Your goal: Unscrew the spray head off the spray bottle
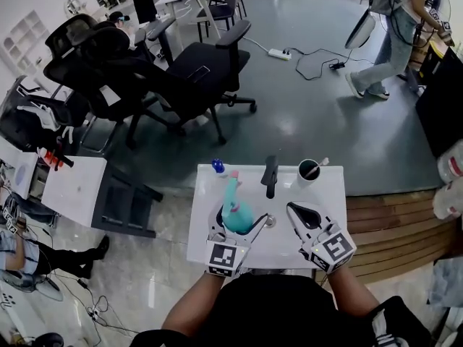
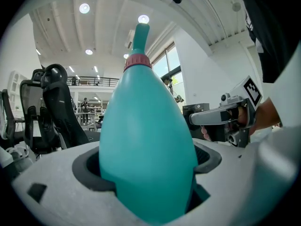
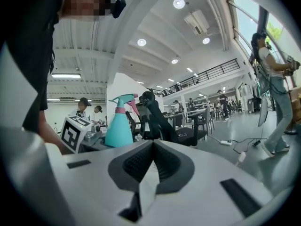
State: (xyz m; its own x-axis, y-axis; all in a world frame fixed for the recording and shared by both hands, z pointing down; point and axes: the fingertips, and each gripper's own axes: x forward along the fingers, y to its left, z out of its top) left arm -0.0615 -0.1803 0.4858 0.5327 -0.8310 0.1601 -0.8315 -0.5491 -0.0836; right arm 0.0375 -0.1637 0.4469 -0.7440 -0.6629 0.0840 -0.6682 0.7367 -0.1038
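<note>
1. Hold the left gripper (image 1: 239, 224) firm in its present state: clamped on the wide teal belly of the spray bottle (image 2: 146, 126), upright over the near left part of the white table (image 1: 282, 246).
2. Squeeze no harder than needed. Judging by the look, a smooth rounded plastic body, so likely to slip or spin in the pads under a twist.
3. Aim for the pink collar (image 3: 120, 110) just below the spray head (image 3: 115, 99), not for the trigger. Gripping the collar should turn the thread directly.
4. Open the right gripper (image 3: 151, 160) first. At present fully closed and holding nothing, at the near right of the table, well apart from the bottle.
5. Bring it to the left and up to the collar, level with it, and close squarely on both sides.
6. Turn in short strokes, releasing and regripping between them, without tilting the bottle.
7. Stay clear of the black object (image 1: 270, 176) and the cup (image 1: 309, 170) at the far edge.
</note>
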